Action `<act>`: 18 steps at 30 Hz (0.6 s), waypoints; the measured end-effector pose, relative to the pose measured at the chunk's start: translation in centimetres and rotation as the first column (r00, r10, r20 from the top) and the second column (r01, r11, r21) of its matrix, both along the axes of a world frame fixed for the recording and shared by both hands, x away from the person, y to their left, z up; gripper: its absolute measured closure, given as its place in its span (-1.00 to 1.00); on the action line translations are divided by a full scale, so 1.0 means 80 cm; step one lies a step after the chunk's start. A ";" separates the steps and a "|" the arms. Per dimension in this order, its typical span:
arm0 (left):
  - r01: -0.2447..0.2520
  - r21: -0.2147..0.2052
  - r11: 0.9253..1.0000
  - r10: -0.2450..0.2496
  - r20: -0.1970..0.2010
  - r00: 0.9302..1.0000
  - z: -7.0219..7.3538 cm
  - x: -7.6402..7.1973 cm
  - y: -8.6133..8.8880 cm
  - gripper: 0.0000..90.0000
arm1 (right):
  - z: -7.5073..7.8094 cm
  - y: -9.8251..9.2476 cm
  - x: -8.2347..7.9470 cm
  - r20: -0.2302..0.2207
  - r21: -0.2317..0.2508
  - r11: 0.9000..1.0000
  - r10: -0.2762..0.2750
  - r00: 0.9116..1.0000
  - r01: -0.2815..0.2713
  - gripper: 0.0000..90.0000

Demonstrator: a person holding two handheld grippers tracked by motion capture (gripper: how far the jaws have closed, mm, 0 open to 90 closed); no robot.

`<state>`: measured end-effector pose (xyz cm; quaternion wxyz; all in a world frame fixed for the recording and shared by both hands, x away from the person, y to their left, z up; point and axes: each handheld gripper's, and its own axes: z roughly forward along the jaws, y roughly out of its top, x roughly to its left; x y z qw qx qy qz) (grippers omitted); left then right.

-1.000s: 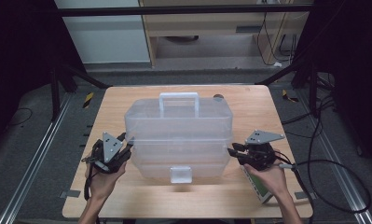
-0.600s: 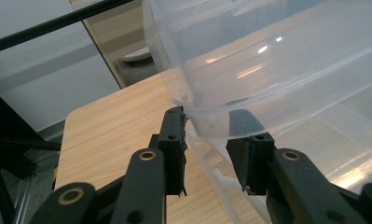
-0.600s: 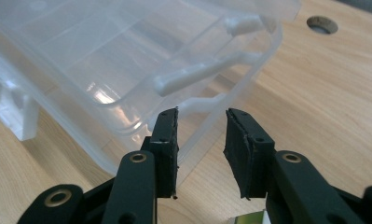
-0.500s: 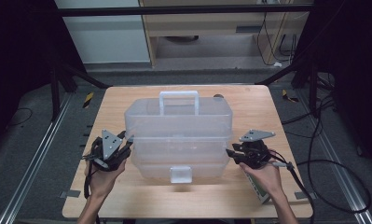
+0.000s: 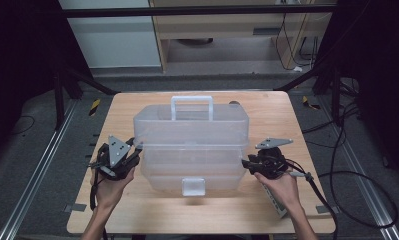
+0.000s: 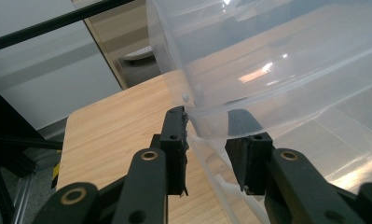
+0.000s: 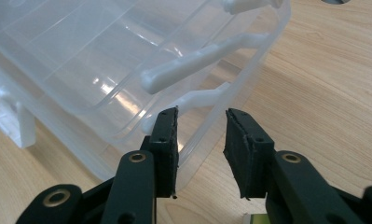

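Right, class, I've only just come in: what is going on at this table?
A person holds a gripper in each hand at the two ends of a clear plastic storage box on a wooden table. The left gripper has its jaws astride the box's rim at one corner, not visibly clamped. The right gripper sits at the other end with open jaws around the edge. The box's front latch looks fastened.

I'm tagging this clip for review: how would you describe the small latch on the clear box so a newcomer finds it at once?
Start at the wooden table and find the big clear plastic box in its middle, with a white handle on top. On the box's near side, low and centred, sits the latch: a small milky-white square tab, more opaque than the see-through walls around it.
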<state>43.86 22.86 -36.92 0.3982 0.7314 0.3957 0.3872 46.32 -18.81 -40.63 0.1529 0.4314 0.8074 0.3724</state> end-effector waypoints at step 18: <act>-0.007 -0.016 1.000 0.007 0.007 1.000 0.008 0.008 0.001 0.53 | -0.004 0.004 0.003 -0.023 0.034 0.999 -0.023 0.999 0.024 0.64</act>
